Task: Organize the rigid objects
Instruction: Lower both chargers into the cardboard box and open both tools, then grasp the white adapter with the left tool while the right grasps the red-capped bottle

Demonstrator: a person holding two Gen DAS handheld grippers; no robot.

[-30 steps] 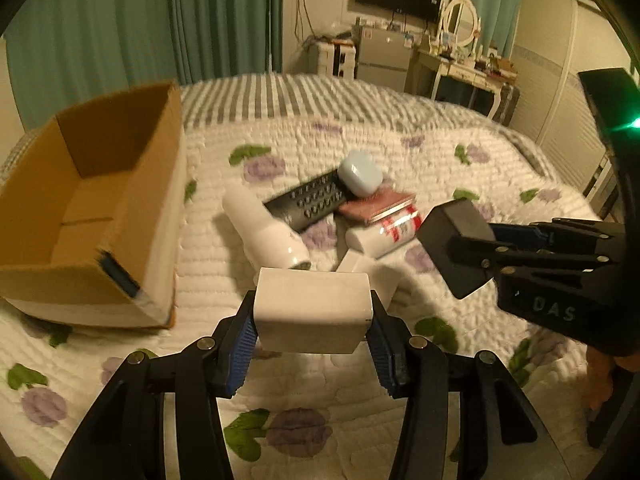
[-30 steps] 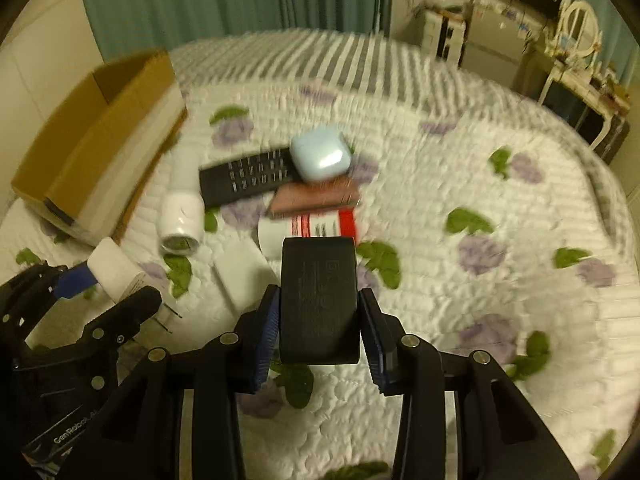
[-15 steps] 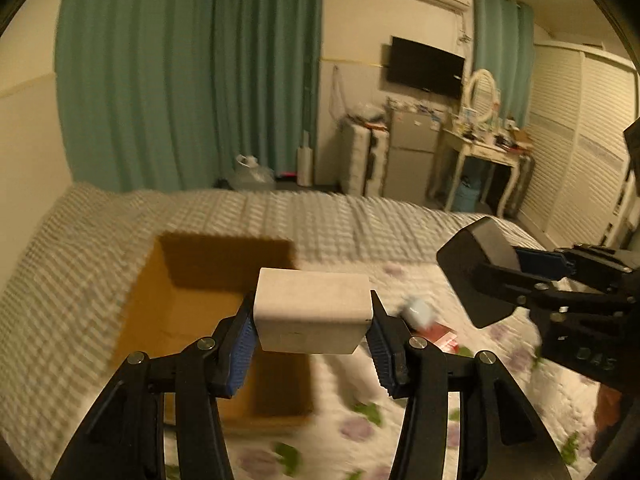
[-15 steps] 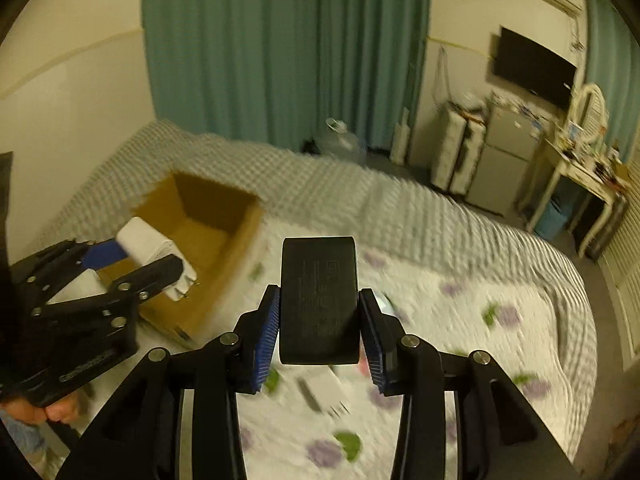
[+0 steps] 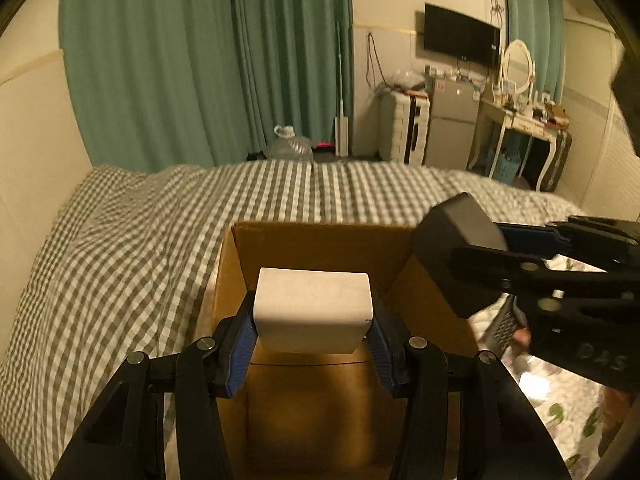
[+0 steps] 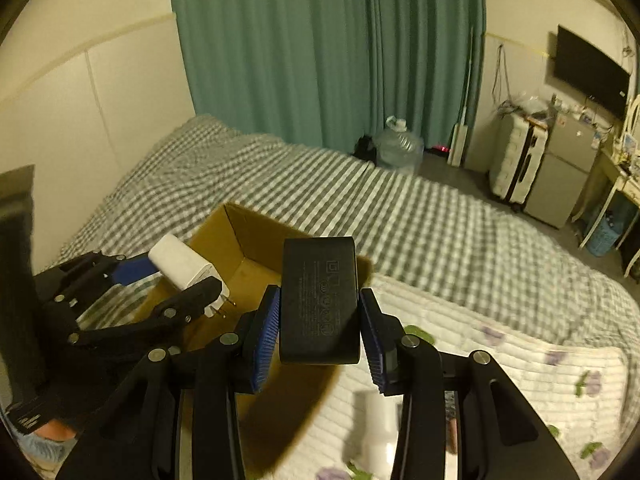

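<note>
**Two adapters held over the cardboard box**

While the left claw (image 5: 311,330) is clamping a white charger (image 5: 313,310) between its blue pads, it is hanging above the open cardboard box (image 5: 320,240) that is sitting on the bed (image 5: 120,248). In the right wrist view, the charger's prongs are pointing down toward the box interior. The right claw (image 6: 319,326) is gripping a black power adapter (image 6: 319,300) by its sides, and is hovering over the box's near-right corner, just beside the left claw. A blurred white item (image 6: 378,424) is lying on the floral quilt (image 6: 520,360) beside the box.
</note>
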